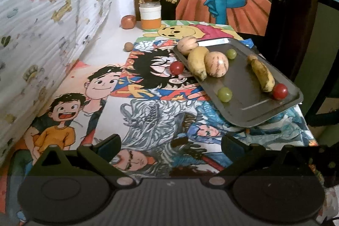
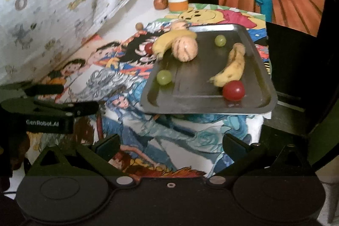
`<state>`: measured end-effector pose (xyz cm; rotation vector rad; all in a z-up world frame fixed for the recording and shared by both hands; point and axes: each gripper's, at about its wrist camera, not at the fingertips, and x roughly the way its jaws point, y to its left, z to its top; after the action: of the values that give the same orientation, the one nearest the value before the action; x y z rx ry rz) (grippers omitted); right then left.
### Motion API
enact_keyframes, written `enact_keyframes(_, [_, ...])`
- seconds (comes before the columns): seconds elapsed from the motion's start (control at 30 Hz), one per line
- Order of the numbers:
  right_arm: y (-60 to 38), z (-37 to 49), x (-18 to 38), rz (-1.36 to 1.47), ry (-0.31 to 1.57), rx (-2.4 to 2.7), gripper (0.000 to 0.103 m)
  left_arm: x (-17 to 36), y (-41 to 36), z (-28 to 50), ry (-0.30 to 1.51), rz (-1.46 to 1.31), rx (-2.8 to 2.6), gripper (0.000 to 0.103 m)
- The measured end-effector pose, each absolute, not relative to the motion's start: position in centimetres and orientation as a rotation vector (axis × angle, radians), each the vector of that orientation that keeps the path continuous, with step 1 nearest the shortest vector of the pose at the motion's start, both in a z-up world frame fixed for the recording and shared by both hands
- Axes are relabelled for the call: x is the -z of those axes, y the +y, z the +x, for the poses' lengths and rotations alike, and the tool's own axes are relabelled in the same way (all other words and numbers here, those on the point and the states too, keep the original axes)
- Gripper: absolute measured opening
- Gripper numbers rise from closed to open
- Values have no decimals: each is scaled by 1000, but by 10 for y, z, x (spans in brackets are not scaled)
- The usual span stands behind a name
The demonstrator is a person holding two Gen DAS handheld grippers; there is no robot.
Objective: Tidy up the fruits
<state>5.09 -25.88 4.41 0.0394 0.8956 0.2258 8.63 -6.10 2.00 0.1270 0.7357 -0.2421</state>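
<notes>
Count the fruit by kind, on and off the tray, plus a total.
Bananas: 2
Striped pale melons: 2
Green grapes: 2
Red cherry tomatoes: 2, one on the tray, one beside it
Orange-red round fruit by the jar: 1
Small brown round fruit: 1
Total: 10
</notes>
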Motion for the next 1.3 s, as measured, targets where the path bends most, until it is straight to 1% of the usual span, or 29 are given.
enact_keyframes(0.33, [-240,63,-49,-9,909,-274,102,-17,-51,92,743,149,206,103])
enact_keyframes(0.63, [-228,81,-54,-43,896,-295,102,-16,-28,112,761,136,146,103])
enact_keyframes(0.9, [-214,88,-92,-173,650,-338,102,-31,-2,151,723,128,98,103])
enact_keyframes(1.1, [-204,114,-108,-297,582,-395,102,-50,-1,173,653,151,125,103])
enact_keyframes(1.3, [-192,147,-119,-466,520,-483,102,-60,-4,195,528,235,208,103])
